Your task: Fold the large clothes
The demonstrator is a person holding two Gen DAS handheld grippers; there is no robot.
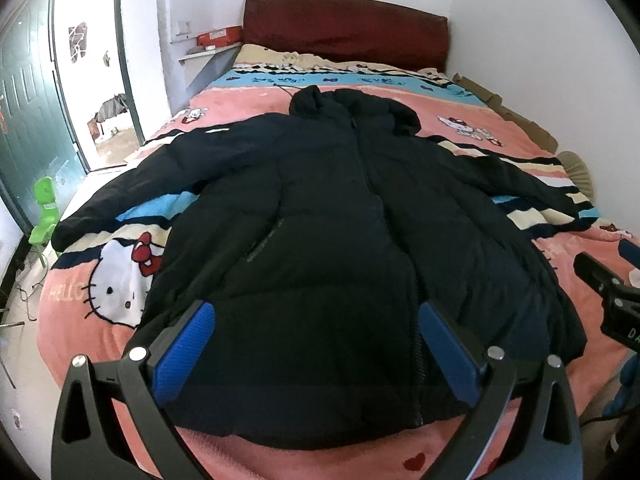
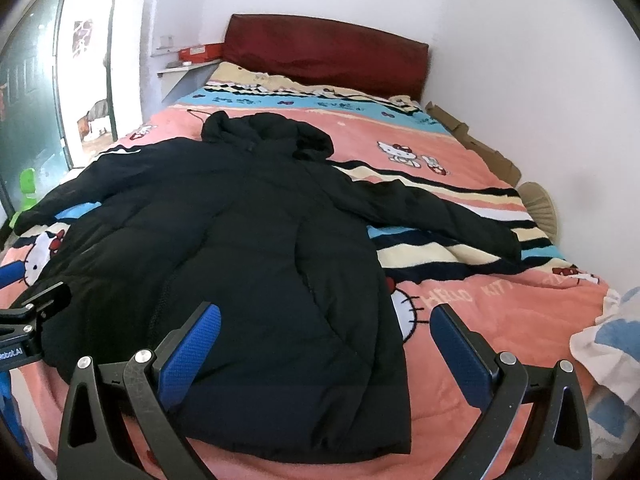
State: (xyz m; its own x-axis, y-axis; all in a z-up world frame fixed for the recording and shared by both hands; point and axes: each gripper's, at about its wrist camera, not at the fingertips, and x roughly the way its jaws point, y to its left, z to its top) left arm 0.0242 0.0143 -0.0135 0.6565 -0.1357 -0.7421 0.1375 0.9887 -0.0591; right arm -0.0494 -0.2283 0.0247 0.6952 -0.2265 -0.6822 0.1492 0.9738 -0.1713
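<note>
Both tongs, left tongs (image 1: 316,316) and right tongs (image 2: 326,320), gaping empty over black hooded puffer jacket (image 1: 340,208); best to pinch sleeve cuffs at 9 and 3 o'clock, folding inward.

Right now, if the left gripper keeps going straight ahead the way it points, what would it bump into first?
Most likely the black jacket. The left gripper is open, its blue pads over the jacket's bottom hem near the zipper. How high it hovers above the fabric is hard to judge.
</note>
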